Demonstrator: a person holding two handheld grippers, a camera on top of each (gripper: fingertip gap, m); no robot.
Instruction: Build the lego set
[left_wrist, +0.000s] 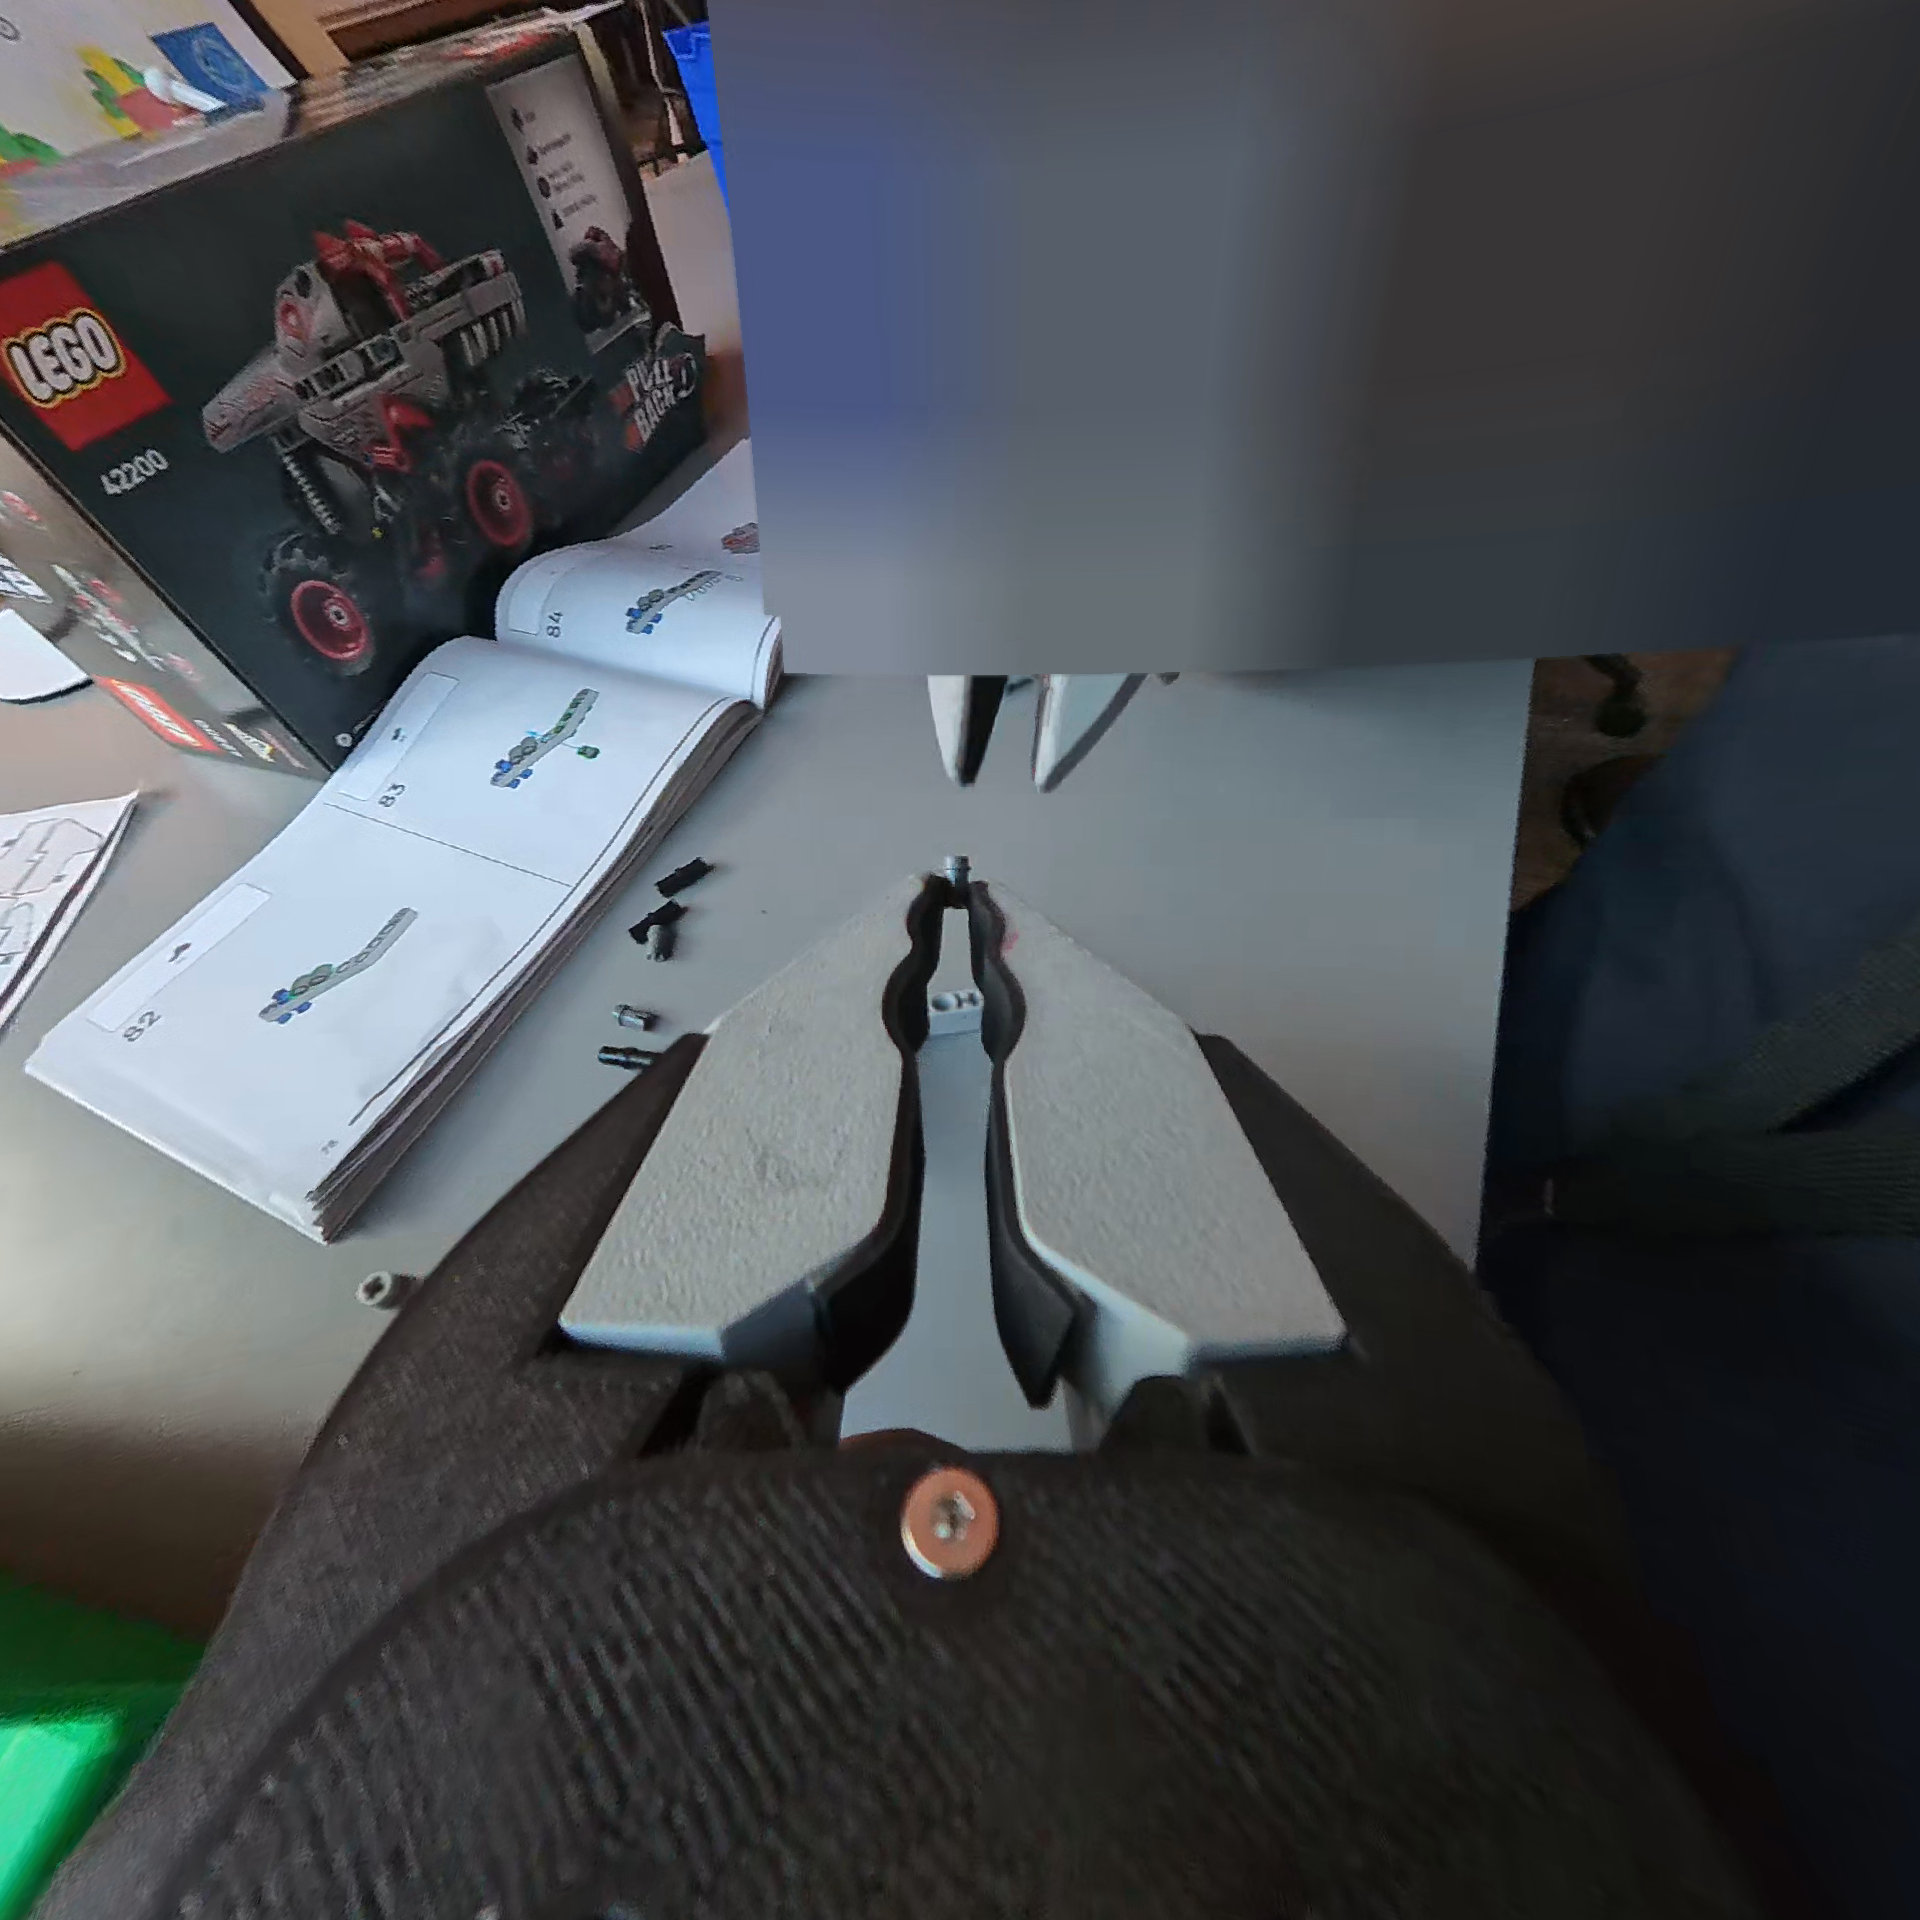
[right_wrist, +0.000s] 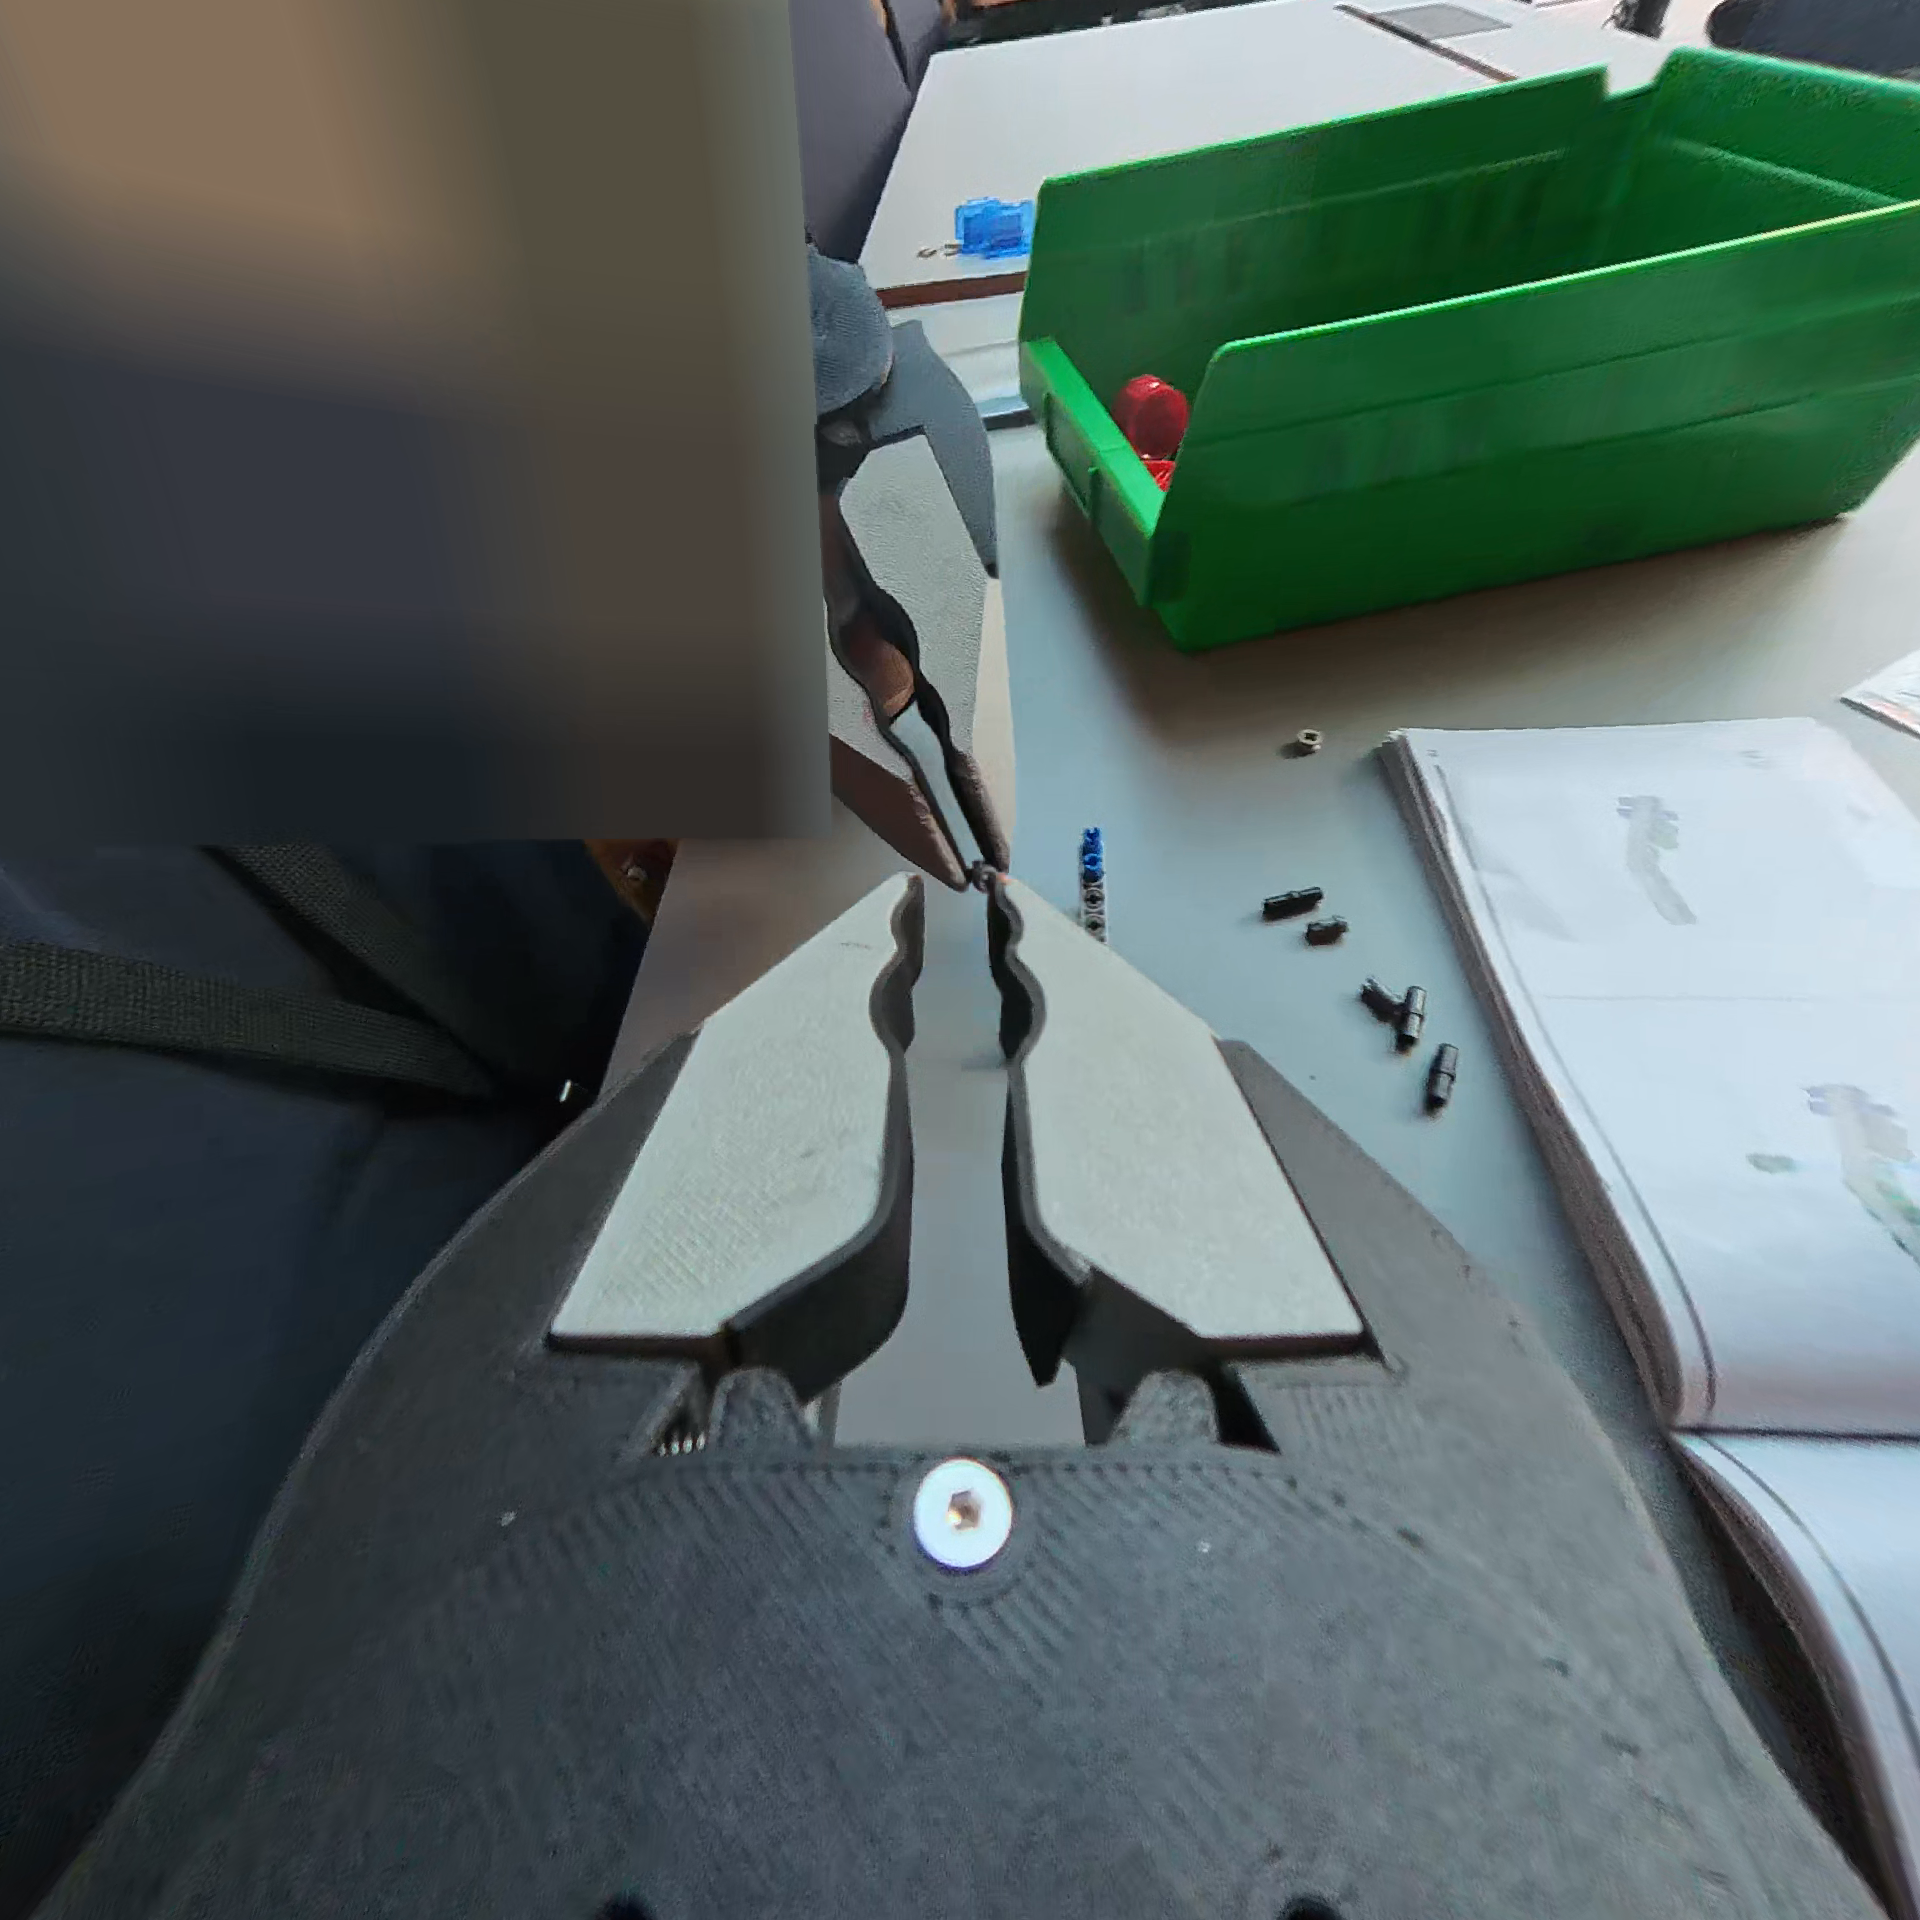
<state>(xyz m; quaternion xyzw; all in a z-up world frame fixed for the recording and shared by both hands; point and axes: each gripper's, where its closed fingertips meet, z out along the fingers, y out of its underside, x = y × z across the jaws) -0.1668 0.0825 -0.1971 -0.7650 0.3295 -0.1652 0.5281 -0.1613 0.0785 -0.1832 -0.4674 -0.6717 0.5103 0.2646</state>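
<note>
While unseen from the left, green bin beside right tool.

Grey bench carrying: set box standing at far left; open instruction booklet lying just beside box; black pins lying scattered along booklet edge; grey beam with blue pins lying near them; green bin sitting farther off.

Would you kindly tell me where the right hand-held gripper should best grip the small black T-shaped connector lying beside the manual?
Grip the black T-shaped connector across its long bar, from above: it lies flat, clear of neighbouring pins.
</note>
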